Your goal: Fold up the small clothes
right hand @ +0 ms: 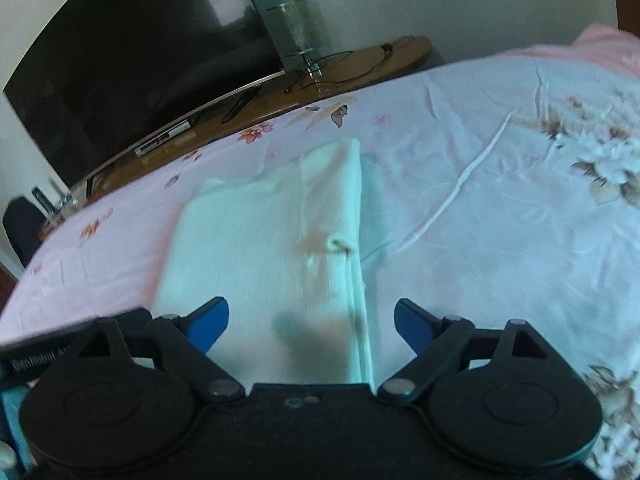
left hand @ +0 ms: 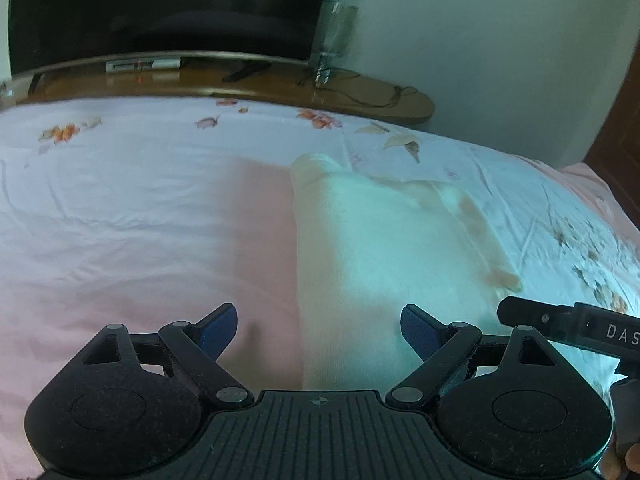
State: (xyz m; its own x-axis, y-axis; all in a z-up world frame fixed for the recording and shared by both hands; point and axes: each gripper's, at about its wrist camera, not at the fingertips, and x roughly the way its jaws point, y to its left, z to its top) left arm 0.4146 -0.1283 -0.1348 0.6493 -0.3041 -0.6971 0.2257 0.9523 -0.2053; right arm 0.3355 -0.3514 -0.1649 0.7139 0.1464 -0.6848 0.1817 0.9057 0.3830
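A small white garment (left hand: pixel 380 248) lies folded into a long flat strip on the flowered bedsheet (left hand: pixel 120 184); it also shows in the right wrist view (right hand: pixel 264 252). My left gripper (left hand: pixel 318 334) is open and empty, over the garment's near left edge. My right gripper (right hand: pixel 312 326) is open and empty, over the garment's near end by its right edge. Part of the right gripper (left hand: pixel 576 328) shows at the right of the left wrist view.
A wooden shelf (left hand: pixel 240 84) runs behind the bed with a large dark TV (left hand: pixel 160 8), a glass lamp (left hand: pixel 334 40) and cables on it. A pink blanket edge (right hand: pixel 600 44) lies at the far right. A dark chair (right hand: pixel 22 228) stands left.
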